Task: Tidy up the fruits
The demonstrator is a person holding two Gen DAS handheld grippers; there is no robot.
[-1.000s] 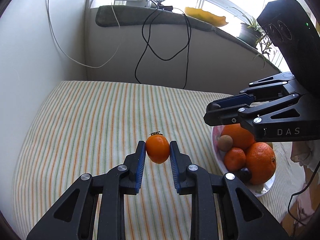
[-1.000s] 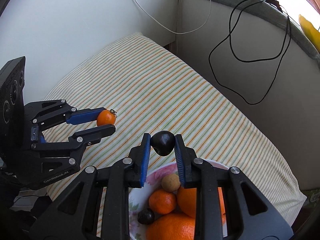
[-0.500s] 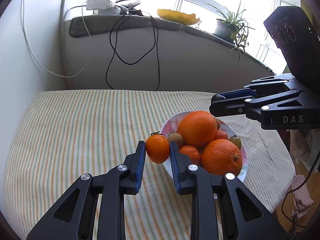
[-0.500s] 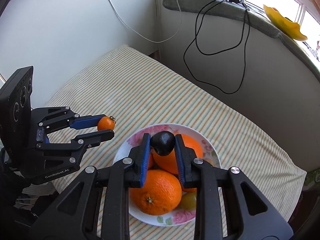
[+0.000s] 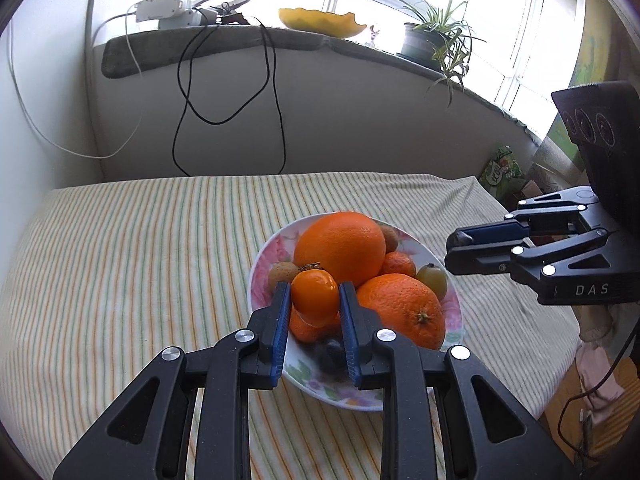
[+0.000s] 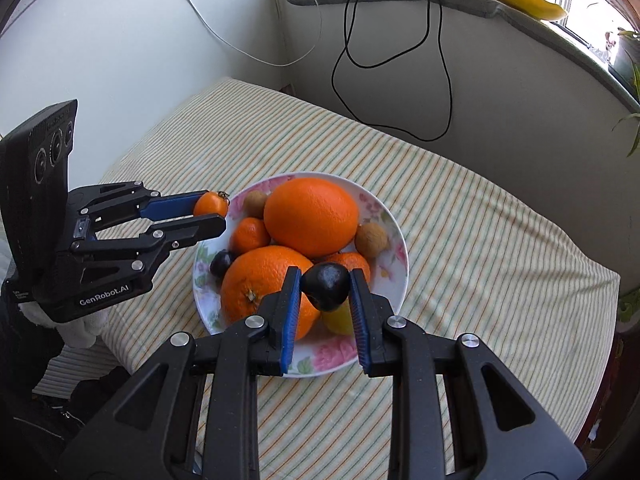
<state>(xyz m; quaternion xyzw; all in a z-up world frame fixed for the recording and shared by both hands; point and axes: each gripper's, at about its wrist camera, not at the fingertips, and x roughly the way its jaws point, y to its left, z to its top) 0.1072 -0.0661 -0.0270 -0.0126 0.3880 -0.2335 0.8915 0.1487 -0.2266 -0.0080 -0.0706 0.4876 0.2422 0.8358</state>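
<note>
A floral plate piled with fruit sits on the striped cloth. My left gripper is shut on a small orange tomato and holds it above the plate's near-left edge; it also shows in the right wrist view with the tomato. My right gripper is shut on a dark plum above the plate's near side; in the left wrist view it hangs to the right of the plate. On the plate lie two large oranges, small tangerines, brown longans and a dark fruit.
The table has a striped cloth and stands against a grey wall with hanging cables. A windowsill above holds a yellow dish, a charger and a potted plant. The table's right edge drops off near clutter on the floor.
Both grippers have swung over the plate with their fruits still held. The left moved right onto the plate's edge; the right drew back toward the plate's near side.
</note>
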